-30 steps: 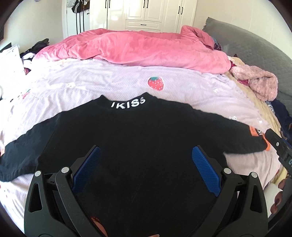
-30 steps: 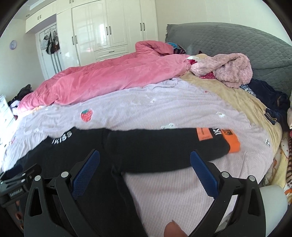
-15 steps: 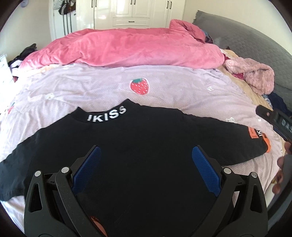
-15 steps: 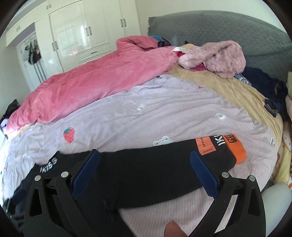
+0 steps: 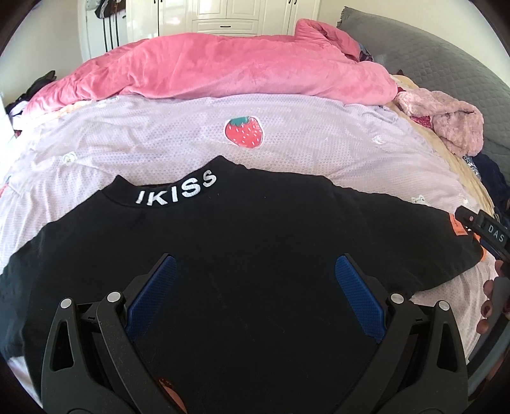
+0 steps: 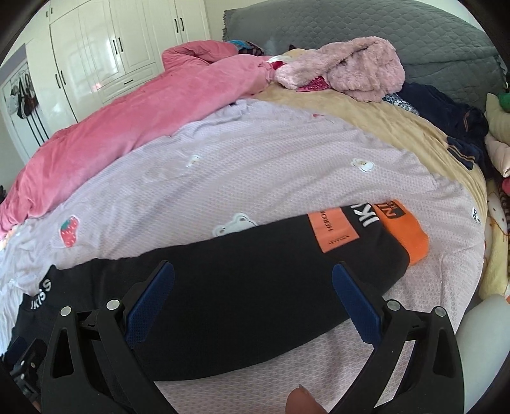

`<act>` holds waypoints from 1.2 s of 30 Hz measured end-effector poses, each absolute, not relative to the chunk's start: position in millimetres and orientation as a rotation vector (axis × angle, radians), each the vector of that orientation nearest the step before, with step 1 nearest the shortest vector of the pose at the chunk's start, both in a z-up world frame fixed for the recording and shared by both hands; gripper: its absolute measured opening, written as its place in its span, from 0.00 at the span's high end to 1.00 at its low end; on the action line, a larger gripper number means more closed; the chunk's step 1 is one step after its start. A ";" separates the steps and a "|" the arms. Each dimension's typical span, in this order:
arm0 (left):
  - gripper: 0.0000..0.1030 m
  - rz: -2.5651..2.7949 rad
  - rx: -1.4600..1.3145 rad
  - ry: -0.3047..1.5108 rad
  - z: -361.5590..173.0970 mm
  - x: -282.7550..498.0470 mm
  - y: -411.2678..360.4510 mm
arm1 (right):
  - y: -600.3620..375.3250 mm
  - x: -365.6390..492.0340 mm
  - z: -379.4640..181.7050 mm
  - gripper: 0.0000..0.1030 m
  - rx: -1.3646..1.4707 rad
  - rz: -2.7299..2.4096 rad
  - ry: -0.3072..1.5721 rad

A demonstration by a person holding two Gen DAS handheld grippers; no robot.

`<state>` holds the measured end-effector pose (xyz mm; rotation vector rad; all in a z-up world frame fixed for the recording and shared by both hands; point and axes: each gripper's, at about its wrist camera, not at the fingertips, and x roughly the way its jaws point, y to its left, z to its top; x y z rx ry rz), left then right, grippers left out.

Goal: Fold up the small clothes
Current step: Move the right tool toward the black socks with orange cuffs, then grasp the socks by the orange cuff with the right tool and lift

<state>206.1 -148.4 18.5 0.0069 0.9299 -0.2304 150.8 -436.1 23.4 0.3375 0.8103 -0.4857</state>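
Observation:
A small black sweatshirt (image 5: 255, 242) with a white "IKISS" collar lies flat and spread out on the lilac bedsheet (image 5: 159, 143). My left gripper (image 5: 253, 280) is open and empty, hovering over the shirt's body. My right gripper (image 6: 251, 286) is open and empty above the shirt's right sleeve (image 6: 255, 270), which ends in an orange cuff (image 6: 404, 229) with orange patches. The right gripper's tip also shows at the right edge of the left wrist view (image 5: 484, 229).
A pink duvet (image 5: 223, 70) is heaped along the far side of the bed. A fuzzy pink garment (image 6: 350, 67) and dark clothes (image 6: 446, 114) lie near the grey headboard (image 6: 382, 28). White wardrobes (image 6: 111, 47) stand behind.
Both grippers have swung their view to the right and come a little closer to the shirt. The right gripper now sits over the sleeve nearer the cuff. Both remain open.

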 end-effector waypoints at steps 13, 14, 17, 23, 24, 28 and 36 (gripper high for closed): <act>0.09 -0.259 0.029 0.942 0.0 204.6 -155.5 | -496.3 125.6 2.6 0.04 0.449 -0.663 0.815; 0.09 -0.260 0.030 0.942 -0.6 204.6 -155.6 | -504.2 122.4 -0.4 0.04 0.472 -0.684 0.817; 0.09 -0.264 0.030 0.941 -1.5 204.9 -155.5 | -519.8 116.9 -7.5 0.04 0.525 -0.716 0.824; 0.09 -0.264 0.019 0.943 -2.3 207.1 -152.5 | -545.2 116.4 -21.9 0.04 0.653 -0.706 0.824; 0.09 -0.264 0.013 0.945 -2.4 208.4 -150.6 | -550.0 117.5 -24.0 0.04 0.669 -0.704 0.814; 0.09 -0.244 0.004 0.942 -2.6 213.2 -141.8 | -564.7 120.6 -26.8 0.18 0.712 -0.710 0.780; 0.09 -0.179 -0.038 0.935 0.1 224.4 -115.6 | -565.6 115.3 -8.9 0.84 0.724 -0.626 0.674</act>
